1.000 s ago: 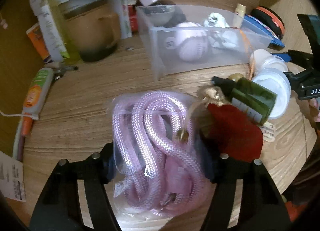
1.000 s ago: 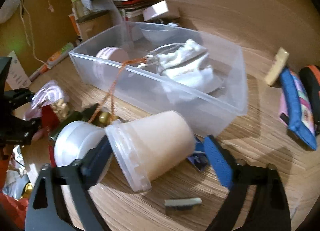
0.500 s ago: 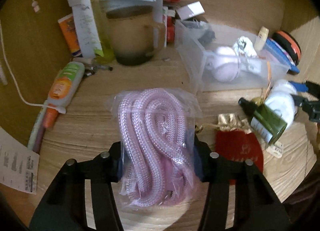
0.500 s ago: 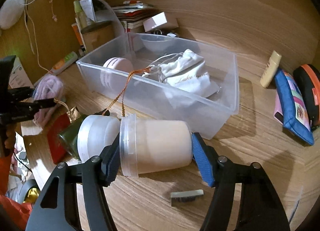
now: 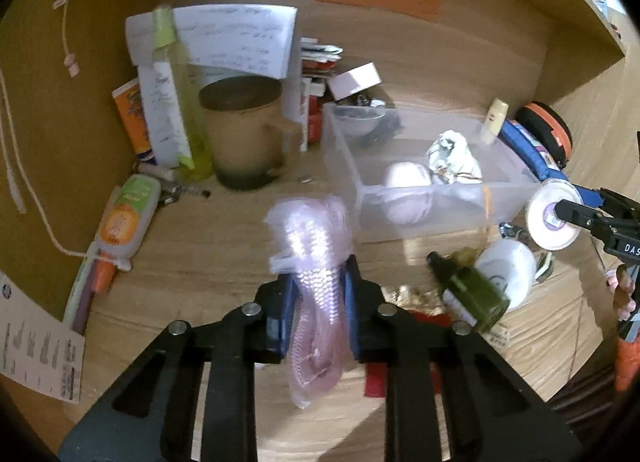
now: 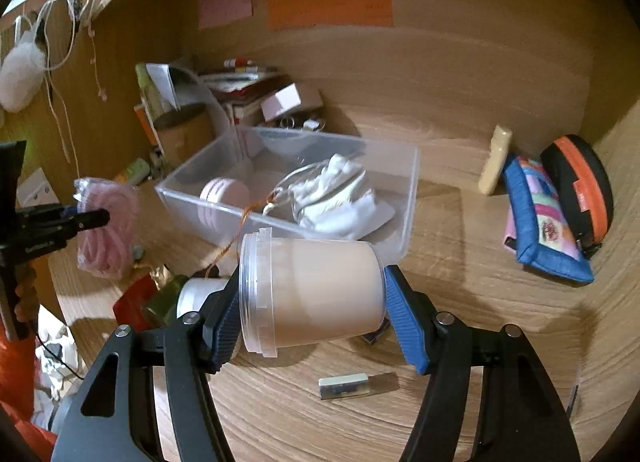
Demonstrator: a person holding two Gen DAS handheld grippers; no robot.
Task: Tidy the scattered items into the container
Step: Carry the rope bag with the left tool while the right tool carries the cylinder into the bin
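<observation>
My left gripper (image 5: 318,294) is shut on a clear bag of pink rope (image 5: 310,238), squeezing it narrow and holding it off the wooden desk. From the right wrist view the same bag (image 6: 108,218) hangs at the far left. My right gripper (image 6: 314,302) is shut on a cream plastic tub (image 6: 320,290) lying sideways, lid to the left, raised just in front of the clear container (image 6: 408,190). That container (image 5: 400,218) holds a pink jar (image 6: 224,194) and a white pouch (image 6: 340,194). An orange cord trails over its near wall.
A green bottle (image 5: 472,294), a white jar (image 5: 508,270) and a red pouch (image 5: 420,322) lie near the container's front. A mug (image 5: 244,134), tubes and papers crowd the back left. A blue pouch (image 6: 540,218) and black-and-orange case (image 6: 580,182) sit right. A small flat item (image 6: 344,384) lies below the tub.
The left jaws closed tight on the rope bag and lifted it off the desk. The right jaws closed on the tub and raised it; both views now sit higher.
</observation>
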